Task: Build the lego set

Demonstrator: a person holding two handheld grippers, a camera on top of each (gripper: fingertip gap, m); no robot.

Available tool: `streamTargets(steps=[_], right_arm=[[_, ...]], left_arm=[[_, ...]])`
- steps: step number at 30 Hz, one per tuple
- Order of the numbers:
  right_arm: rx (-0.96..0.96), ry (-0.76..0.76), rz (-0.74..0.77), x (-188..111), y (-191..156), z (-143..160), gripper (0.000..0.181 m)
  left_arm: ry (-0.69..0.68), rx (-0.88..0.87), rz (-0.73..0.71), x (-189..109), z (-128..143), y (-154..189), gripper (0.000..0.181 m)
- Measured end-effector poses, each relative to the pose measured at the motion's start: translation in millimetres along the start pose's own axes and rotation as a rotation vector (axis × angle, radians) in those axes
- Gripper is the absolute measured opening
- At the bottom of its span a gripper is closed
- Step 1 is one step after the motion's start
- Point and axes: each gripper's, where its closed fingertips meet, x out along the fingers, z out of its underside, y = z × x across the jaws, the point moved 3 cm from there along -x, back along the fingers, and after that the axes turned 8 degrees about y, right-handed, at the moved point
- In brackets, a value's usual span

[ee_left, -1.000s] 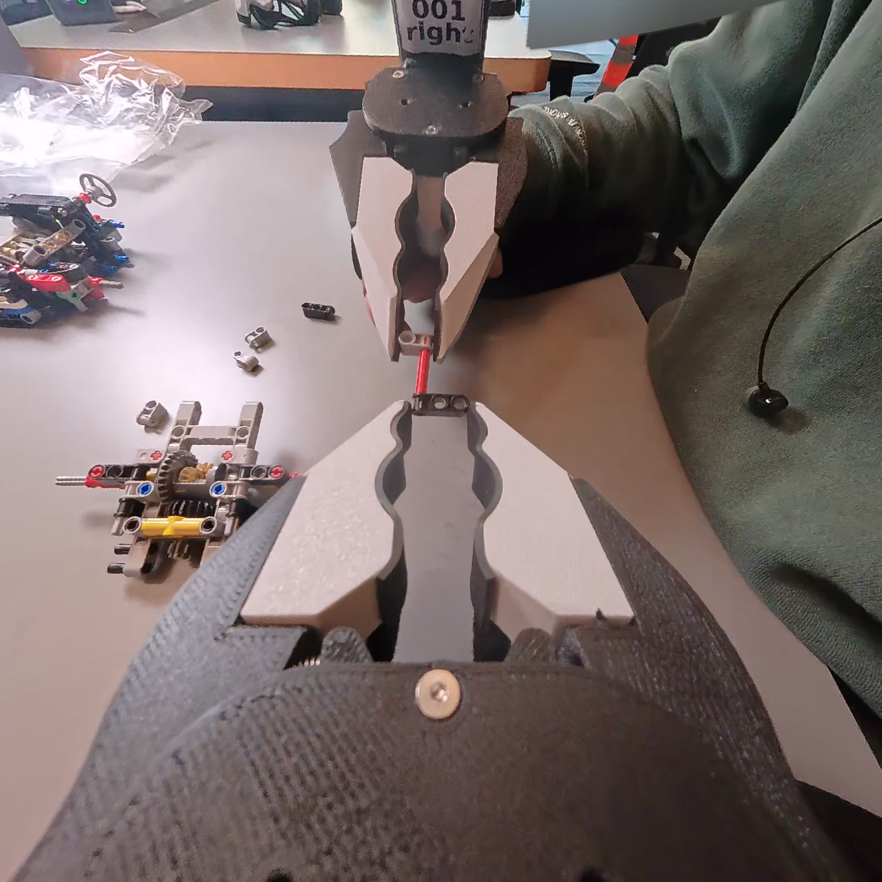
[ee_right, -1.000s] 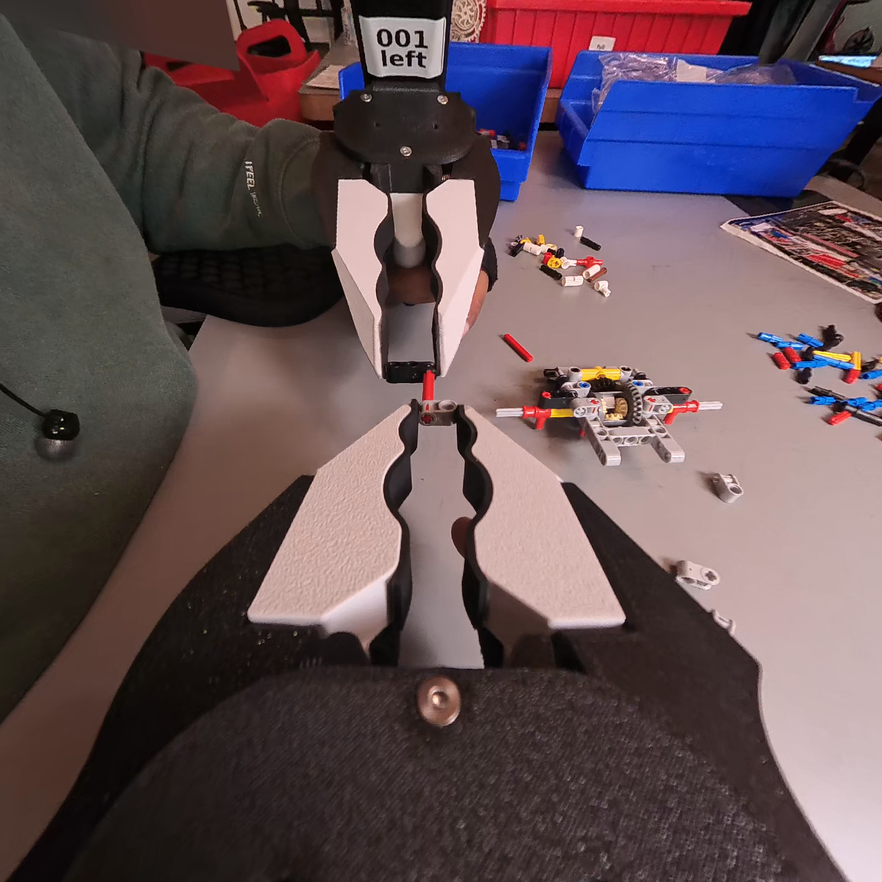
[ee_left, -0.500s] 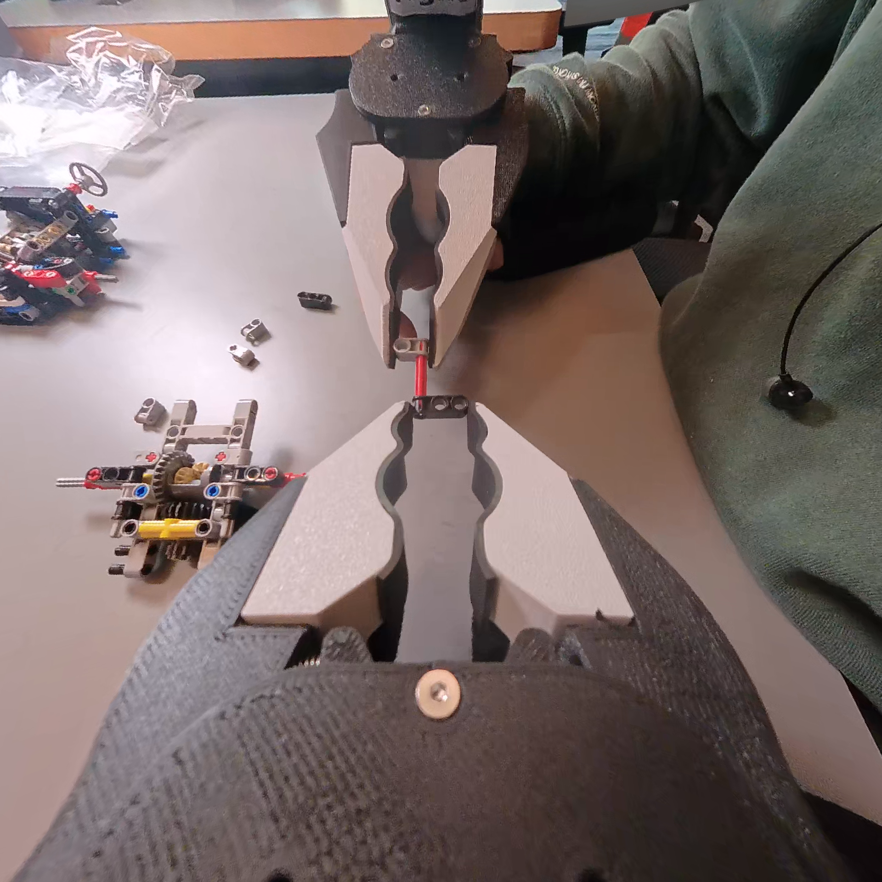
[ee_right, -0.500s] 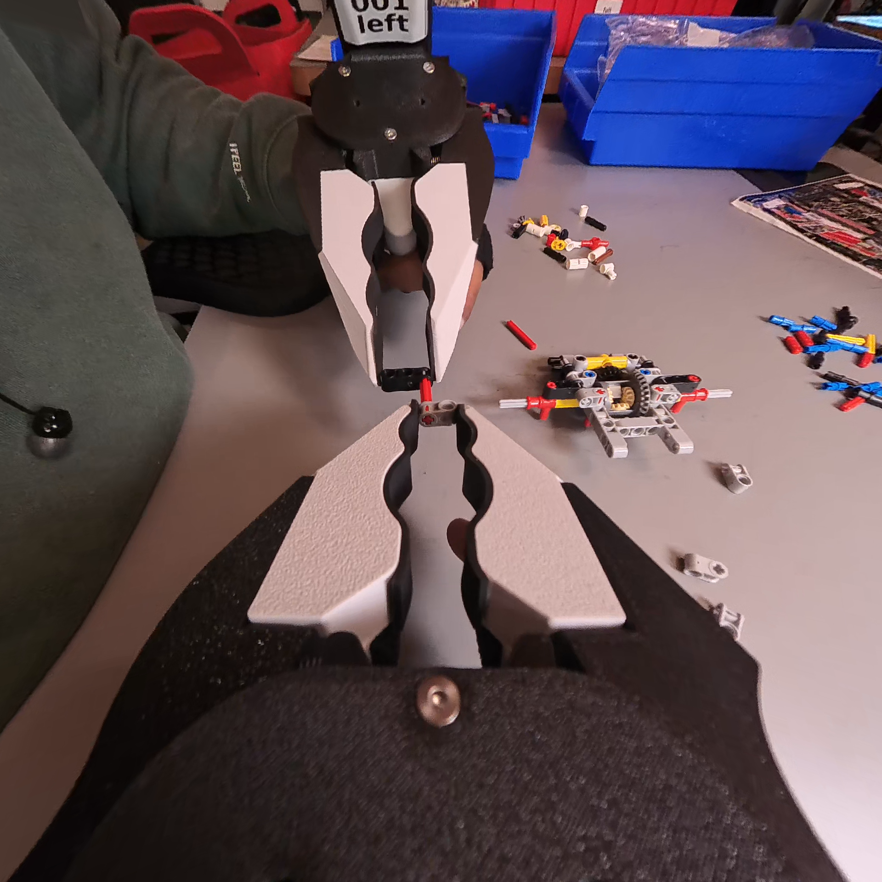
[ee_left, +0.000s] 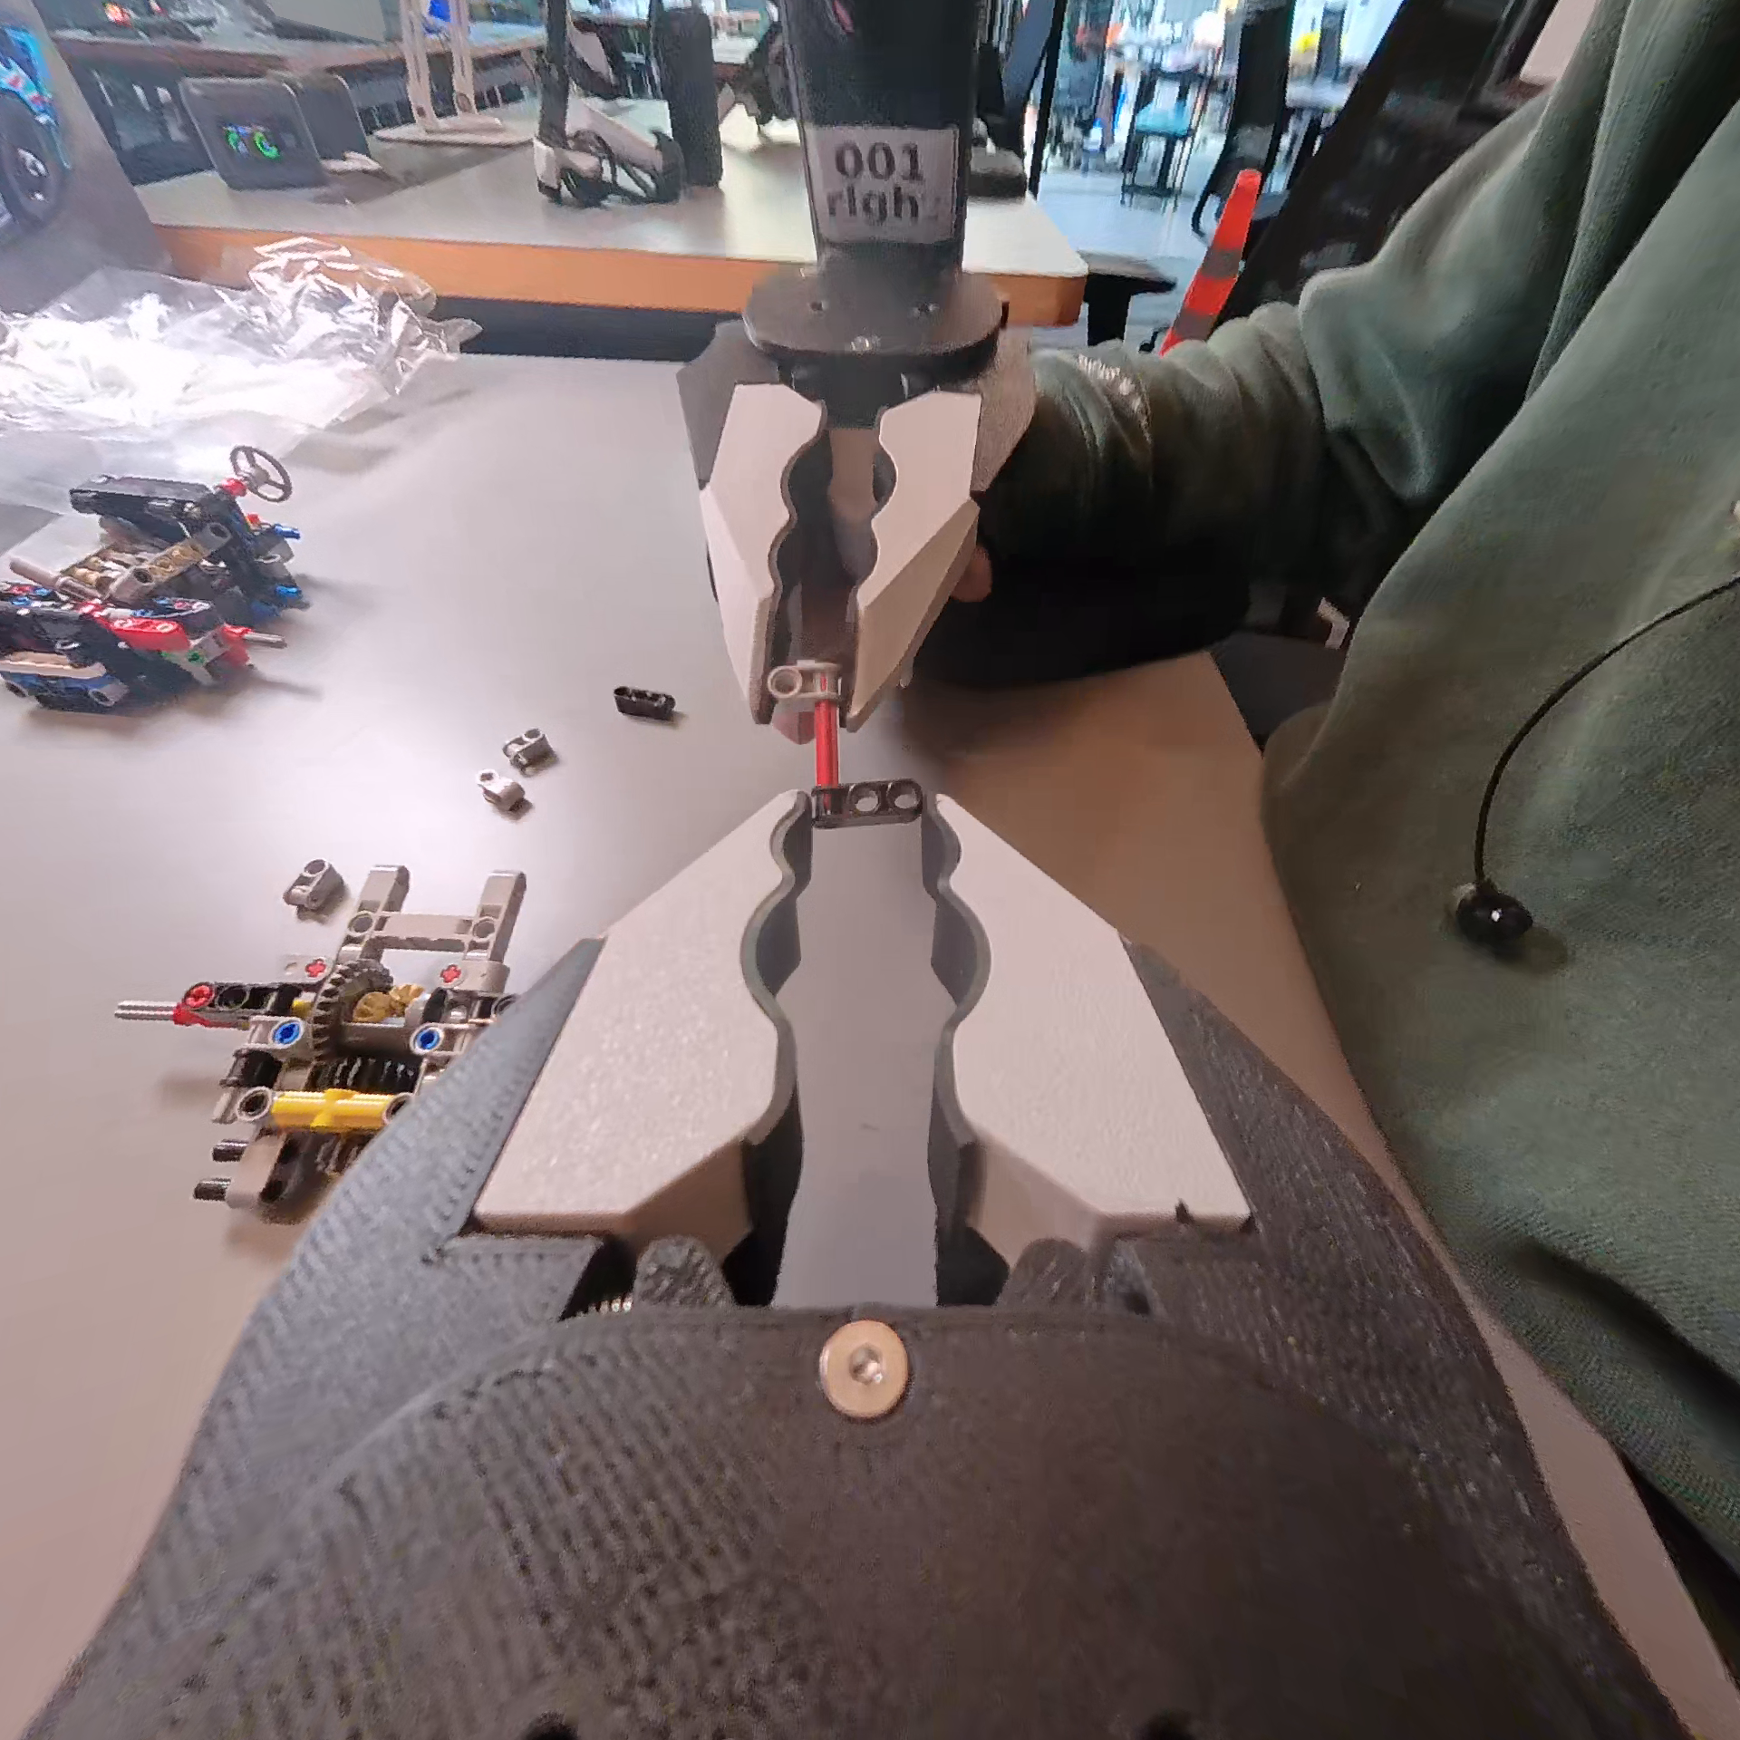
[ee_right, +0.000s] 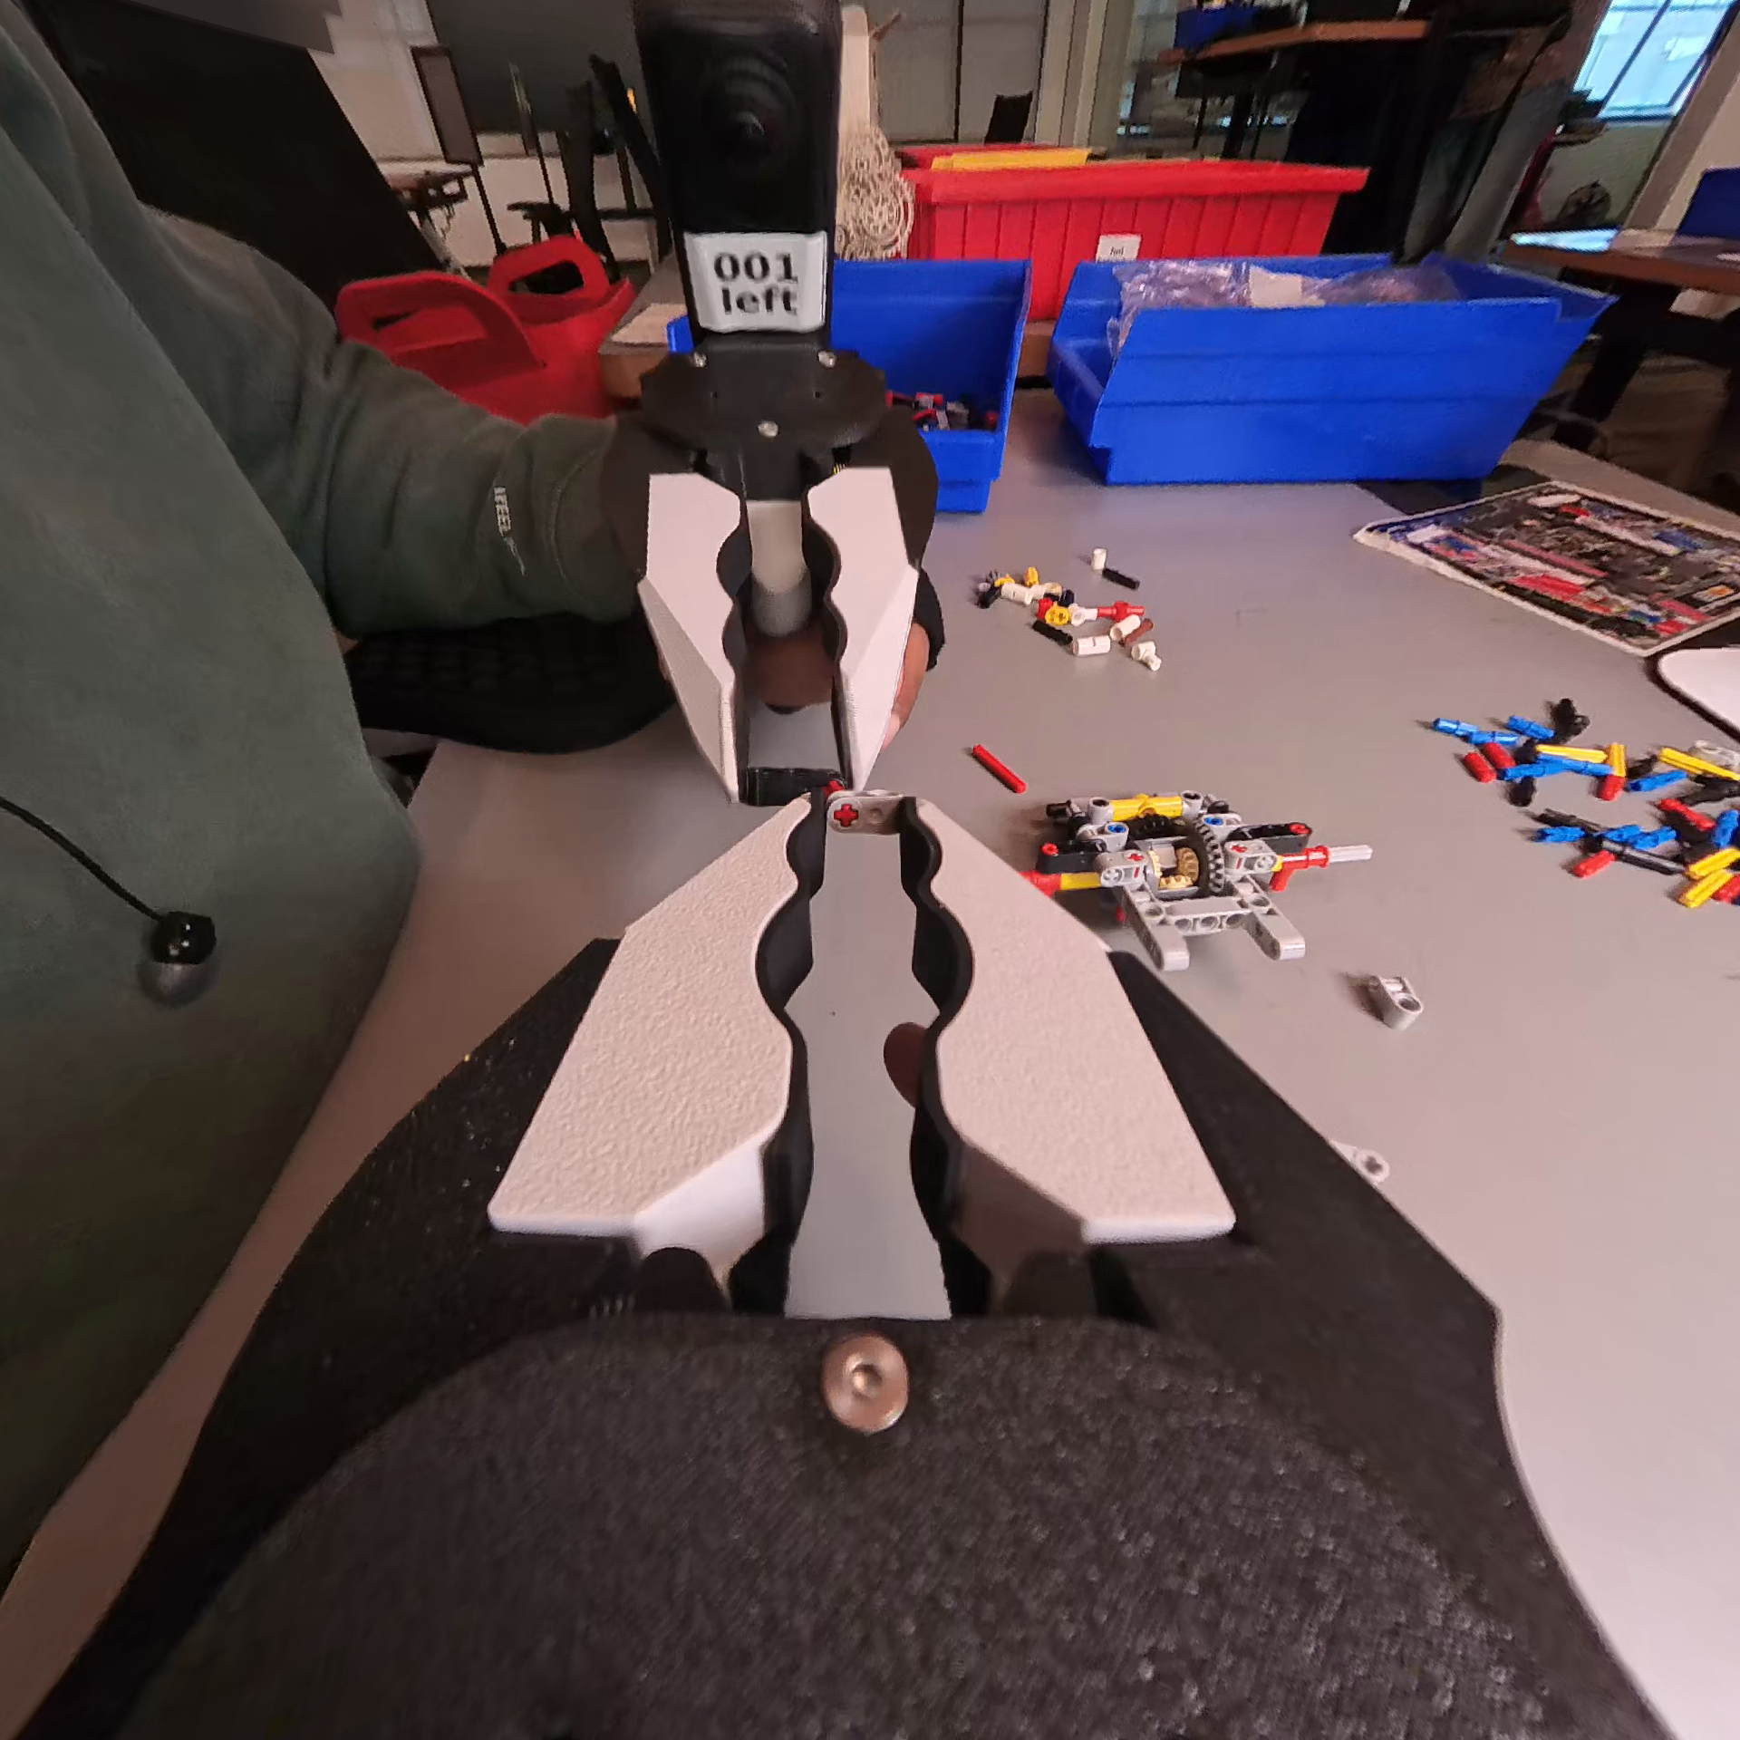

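Observation:
My left gripper (ee_left: 866, 808) is shut on a short black beam (ee_left: 866, 800) with holes, held above the table. My right gripper (ee_left: 805, 701) faces it from across, shut on a small grey connector (ee_left: 798, 680) with a red axle (ee_left: 827, 744) through it. The axle's lower end meets the beam's left end hole. In the right wrist view my right gripper (ee_right: 864, 814) holds the grey connector (ee_right: 871, 812), the axle's red cross end facing the camera. The left gripper (ee_right: 791, 783) is close behind it with the black beam (ee_right: 780, 781).
A gear assembly (ee_left: 358, 1026) lies on the grey table (ee_left: 471, 565), also in the right wrist view (ee_right: 1177, 866). Around it are loose grey connectors (ee_left: 513, 767), a black beam (ee_left: 645, 701), a part-built car (ee_left: 141, 584), a loose red axle (ee_right: 998, 767), coloured pins (ee_right: 1601, 791), blue bins (ee_right: 1318, 377) and a booklet (ee_right: 1554, 565). A person's green sleeve (ee_left: 1412, 471) is beside the grippers. My left and right fingertips are right by each other. The part-built car (ee_left: 141, 584) is about 30 cm from both grippers' fingertips.
Both views have tilted up and show more background. The two grippers stay tip to tip with the axle at the beam. In the right wrist view the axle's end now faces the camera.

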Motion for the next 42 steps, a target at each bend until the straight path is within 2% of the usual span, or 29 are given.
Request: streamTargets(steps=[8, 14, 18, 29, 42], right_arm=[[-0.028, 0.211, 0.068, -6.8, 7.4, -28.9, 0.014], [-0.059, 0.269, 0.090, -6.7, 7.5, -35.3, 0.014], [-0.070, 0.276, 0.086, -7.0, 6.7, -36.1, 0.014], [-0.178, 0.215, 0.081, 0.4, -0.4, -28.2, 0.014], [-0.278, 0.077, 0.049, 4.2, -9.7, -10.3, 0.015]], left_arm=[[0.219, -0.327, 0.041, -7.0, -20.9, -9.6, 0.036], [0.320, -0.651, 0.145, -3.7, -23.4, -14.7, 0.022], [0.414, -0.768, 0.219, -8.2, -30.9, -15.6, 0.019], [0.398, -0.891, 0.256, -6.0, -24.4, -16.4, 0.008], [0.249, -0.879, 0.248, -4.8, -8.0, -9.7, 0.005]])
